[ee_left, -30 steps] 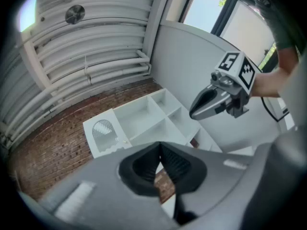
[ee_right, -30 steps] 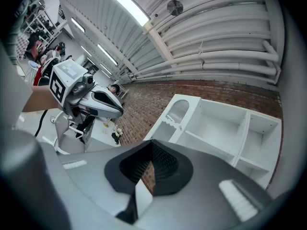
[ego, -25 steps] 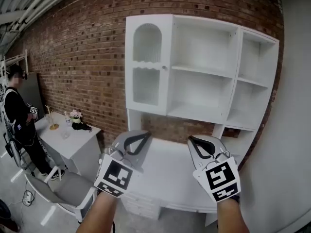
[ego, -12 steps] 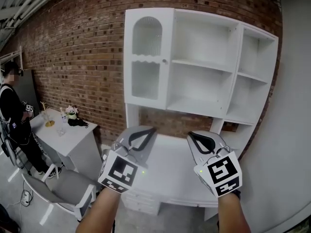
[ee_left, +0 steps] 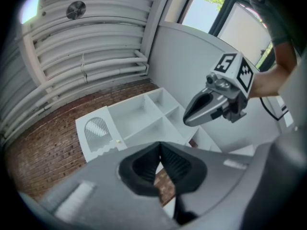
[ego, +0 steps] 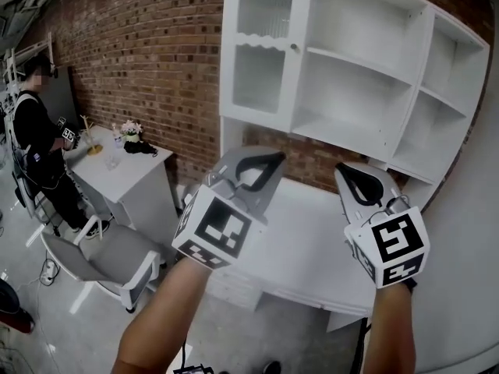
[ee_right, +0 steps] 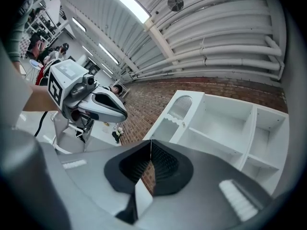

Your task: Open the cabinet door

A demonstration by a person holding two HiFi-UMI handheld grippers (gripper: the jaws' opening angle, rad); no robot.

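The white cabinet (ego: 366, 76) hangs on the brick wall above a desk. Its door (ego: 265, 49), with an arched ribbed pane and a small knob (ego: 295, 47), covers the leftmost bay and is closed. The door (ee_left: 98, 131) also shows in the left gripper view, and the door (ee_right: 175, 113) in the right gripper view. My left gripper (ego: 274, 157) is shut and empty, well below the door and apart from it. Beside it my right gripper (ego: 344, 168) is shut on nothing, under the open shelves. Each gripper's jaw tips meet: left gripper (ee_left: 159, 145), right gripper (ee_right: 151, 142).
A white desk (ego: 312, 248) stands under the cabinet. To the left are a small white table (ego: 129, 170) with flowers and glasses, a grey chair (ego: 101, 259), and a person (ego: 39, 146) standing by the wall. A grey wall closes the right side.
Both grippers have moved forward toward the cabinet and stay shut. The cabinet now looks nearer and sits higher and further right in the head view.
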